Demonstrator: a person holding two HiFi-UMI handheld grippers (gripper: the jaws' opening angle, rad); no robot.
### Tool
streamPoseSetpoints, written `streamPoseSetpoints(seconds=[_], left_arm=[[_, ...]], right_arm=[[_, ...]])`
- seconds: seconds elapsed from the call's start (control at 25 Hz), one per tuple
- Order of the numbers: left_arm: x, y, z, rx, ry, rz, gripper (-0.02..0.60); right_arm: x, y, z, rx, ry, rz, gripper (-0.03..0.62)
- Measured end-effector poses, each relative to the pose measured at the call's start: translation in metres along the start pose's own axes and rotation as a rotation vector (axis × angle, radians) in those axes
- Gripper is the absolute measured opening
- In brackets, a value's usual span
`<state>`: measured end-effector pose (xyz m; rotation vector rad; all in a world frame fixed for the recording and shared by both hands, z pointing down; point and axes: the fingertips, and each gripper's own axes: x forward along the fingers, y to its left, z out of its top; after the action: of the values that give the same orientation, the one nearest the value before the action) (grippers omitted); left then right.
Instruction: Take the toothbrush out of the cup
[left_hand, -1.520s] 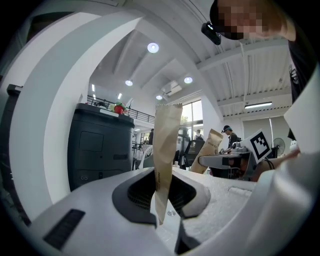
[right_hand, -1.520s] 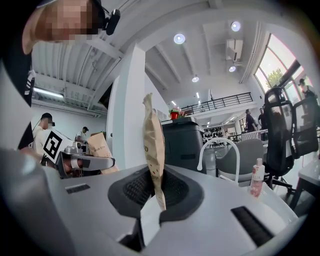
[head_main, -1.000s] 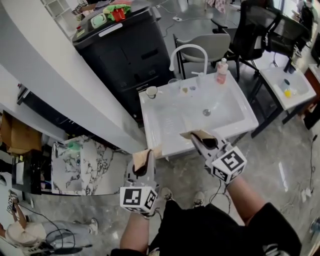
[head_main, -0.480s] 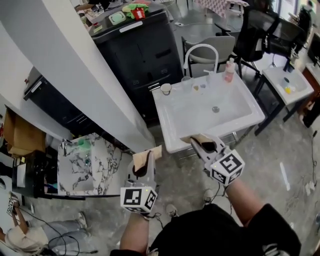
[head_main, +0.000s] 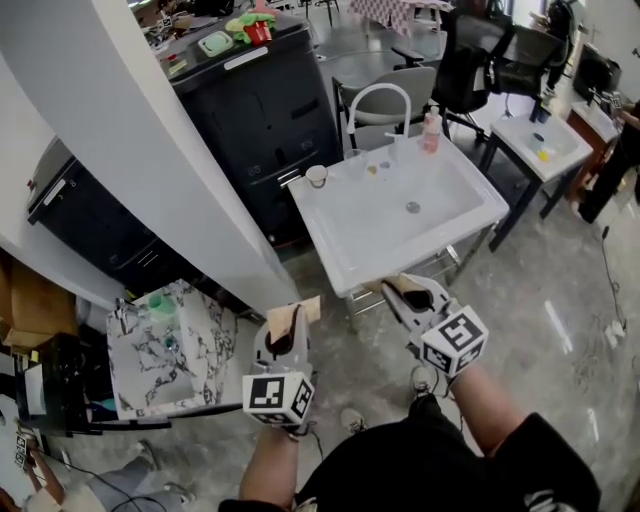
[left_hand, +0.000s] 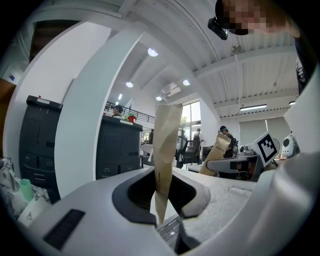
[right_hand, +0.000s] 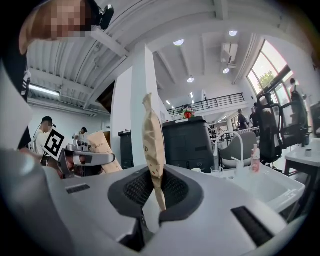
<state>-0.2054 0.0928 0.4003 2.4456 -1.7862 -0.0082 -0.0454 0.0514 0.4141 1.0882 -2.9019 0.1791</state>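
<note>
Both claws before the sink: the left gripper (head_main: 296, 310) and right gripper (head_main: 401, 286), each with tan jaws pressed together on nothing, are held level, well short of the white sink (head_main: 345, 268), on whose far rim near the faucet (head_main: 378, 91) stand cups (head_main: 316, 176), the toothbrush too small to discern.

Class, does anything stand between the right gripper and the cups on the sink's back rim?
Nothing visible does. The right gripper is by the sink's front rim, jaws together; only the open basin lies between it and the cups beside the tap. The toothbrush is too small to make out.
</note>
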Motion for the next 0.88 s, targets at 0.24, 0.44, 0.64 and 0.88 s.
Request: streamPoseSetpoints(seconds=[0.24, 0.44, 0.64, 0.88], left_arm=[[-0.001, -0.004, 0.007, -0.003, -0.009, -0.007, 0.043], [0.003, -0.012, 0.011, -0.006, -0.017, -0.004, 0.043], [0.006, -0.016, 0.013, -0.003, -0.023, -0.004, 0.043], [0.007, -0.021, 0.011, -0.006, -0.018, 0.005, 0.043]], right_arm=[[-0.009, 0.004, -0.002, -0.005, 0.008, -0.019, 0.026], [-0.013, -0.002, 0.002, -0.009, 0.018, -0.011, 0.026], [-0.013, -0.005, 0.000, -0.011, 0.029, 0.003, 0.026], [-0.017, -0.007, 0.000, -0.014, 0.026, 0.010, 0.026]])
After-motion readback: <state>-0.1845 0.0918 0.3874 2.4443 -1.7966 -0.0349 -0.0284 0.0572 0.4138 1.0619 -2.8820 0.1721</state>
